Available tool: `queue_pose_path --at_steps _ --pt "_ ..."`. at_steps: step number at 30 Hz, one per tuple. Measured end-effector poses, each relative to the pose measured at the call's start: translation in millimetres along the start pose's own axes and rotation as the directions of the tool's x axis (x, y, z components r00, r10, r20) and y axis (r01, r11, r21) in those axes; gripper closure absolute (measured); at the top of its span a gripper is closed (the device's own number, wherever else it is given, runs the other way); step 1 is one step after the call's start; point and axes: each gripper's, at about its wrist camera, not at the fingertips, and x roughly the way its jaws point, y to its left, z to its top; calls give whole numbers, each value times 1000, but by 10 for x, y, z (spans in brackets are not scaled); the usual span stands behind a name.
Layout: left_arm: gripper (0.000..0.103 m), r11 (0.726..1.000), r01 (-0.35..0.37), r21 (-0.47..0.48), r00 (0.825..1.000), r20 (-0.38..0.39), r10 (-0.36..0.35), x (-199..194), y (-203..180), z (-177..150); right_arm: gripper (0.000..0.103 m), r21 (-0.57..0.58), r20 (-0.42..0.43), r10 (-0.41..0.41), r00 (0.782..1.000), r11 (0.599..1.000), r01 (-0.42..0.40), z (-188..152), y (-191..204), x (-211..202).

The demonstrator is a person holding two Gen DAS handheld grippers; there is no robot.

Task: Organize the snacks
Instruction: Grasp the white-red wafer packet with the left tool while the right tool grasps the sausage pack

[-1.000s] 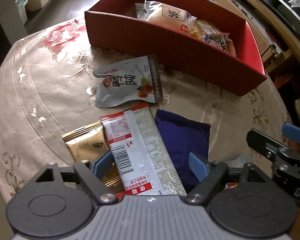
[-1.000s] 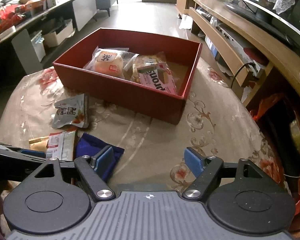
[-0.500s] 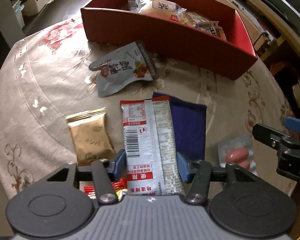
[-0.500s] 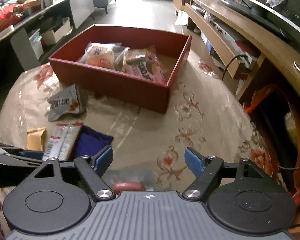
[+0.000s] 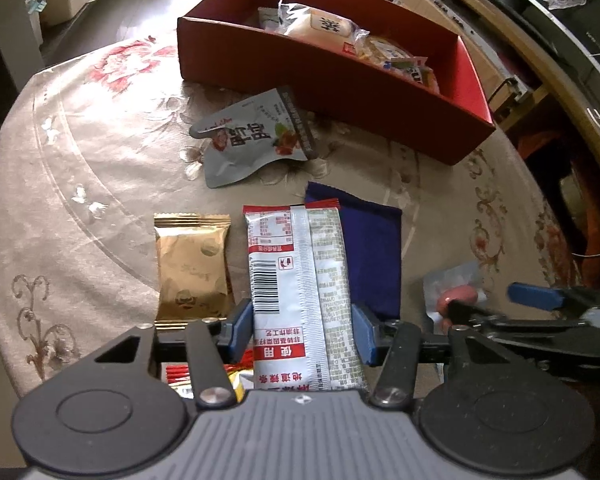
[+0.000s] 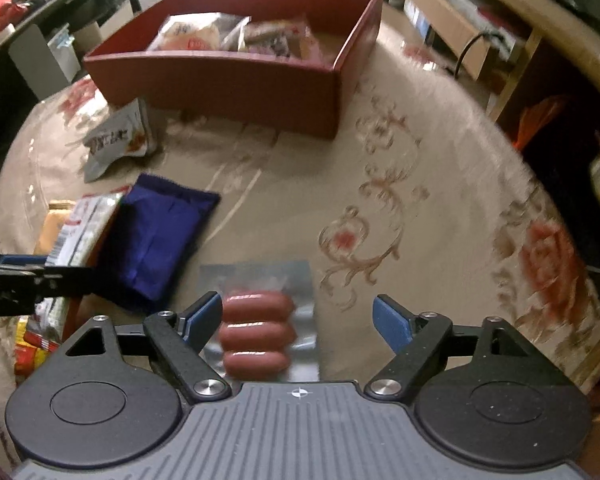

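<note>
Blue pads of the left gripper are seen at lower centre of the left wrist view, closing against both long edges of the white-and-red snack packet, which is clamped between them. The packet runs upward from the jaws with its barcode side facing the camera. A gold foil packet lies just beside it to the left, and a dark blue packet is partly covered by it on the right. A grey pouch with black characters lies above these, near the front wall of the red box. The box occupies the upper centre of the frame and already contains several wrapped snacks. All items rest on a beige floral tablecloth.

In the right wrist view, which is blurred, the right gripper is shown at lower centre with its jaws opening and standing well apart. A clear sausage pack, holding three red sausages, lies on the cloth between them. The left pad is just beside the sausages; contact cannot be confirmed. The right pad is clear of the pack. The pack is not gripped. The red box appears at upper centre of this view as well.
</note>
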Motion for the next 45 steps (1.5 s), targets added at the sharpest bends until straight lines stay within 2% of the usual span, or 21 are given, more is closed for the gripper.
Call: queue_pose_path --at_steps 5,7,12,16,19,22,36,38,41,45 --pt "49 1000 22 -2 1000 -9 -22 13 -8 4 13 -10 -37 12 999 1000 -13 -18 81 167" --pt "49 1000 28 -6 1000 -12 -28 14 2 8 10 -17 -35 7 999 1000 -7 0 115 193" --pt "49 999 32 -6 999 -16 -32 21 22 14 10 -44 -23 36 999 998 -37 22 169 119" --pt "49 1000 29 3 999 -25 -29 47 11 2 9 -83 -53 13 999 996 -18 -26 206 200" --pt "49 1000 13 21 1000 -23 -12 68 -13 -12 7 -113 -49 -11 999 994 6 -50 272 214" --pt "49 999 -14 41 1000 -23 15 101 -29 -37 0 -111 -50 -6 999 994 0 -61 280 238" --pt "49 993 -62 105 998 -11 63 144 -104 -98 0 -85 -3 -19 1000 996 19 -118 290 246" --pt "49 992 -60 111 998 -10 62 140 -112 -108 4 -92 1 -24 1000 995 24 -138 303 224" --pt "49 991 -55 119 998 -7 56 124 -117 -120 28 -120 19 -19 1000 993 21 -174 357 118" --pt "49 990 -54 129 999 8 54 75 -124 -130 29 -135 26 -29 999 990 32 -207 421 83"
